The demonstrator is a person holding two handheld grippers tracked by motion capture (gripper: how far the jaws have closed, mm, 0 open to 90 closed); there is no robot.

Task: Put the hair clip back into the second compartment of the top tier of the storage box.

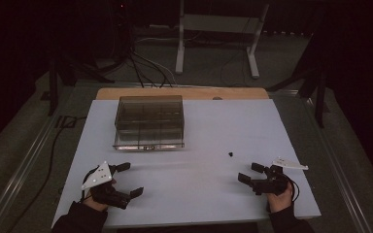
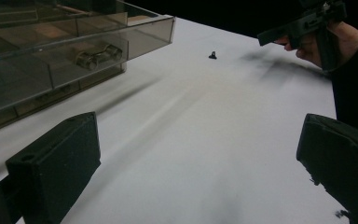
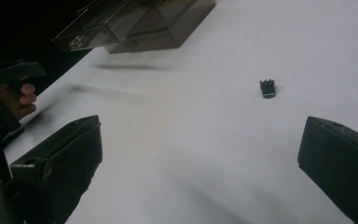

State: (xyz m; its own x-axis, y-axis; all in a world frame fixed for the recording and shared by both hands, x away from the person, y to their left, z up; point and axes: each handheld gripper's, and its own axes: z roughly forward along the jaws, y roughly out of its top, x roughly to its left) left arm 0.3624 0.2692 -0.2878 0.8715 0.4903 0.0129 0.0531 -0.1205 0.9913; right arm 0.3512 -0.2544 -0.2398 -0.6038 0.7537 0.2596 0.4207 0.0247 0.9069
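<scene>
Dim room, cables on the floor beyond; a white surface (image 1: 199,145) carries a smoky transparent compartment box (image 1: 149,121) toward its far left-centre. A small black part (image 1: 230,154) lies alone on bare white, well apart from the box (too small to identify). The left gripper (image 1: 126,180) hovers near the front left, fingers (image 2: 56,163) spread wide and empty. The right gripper (image 1: 251,173), front right and near the part, also has its fingers (image 3: 58,161) released.
</scene>
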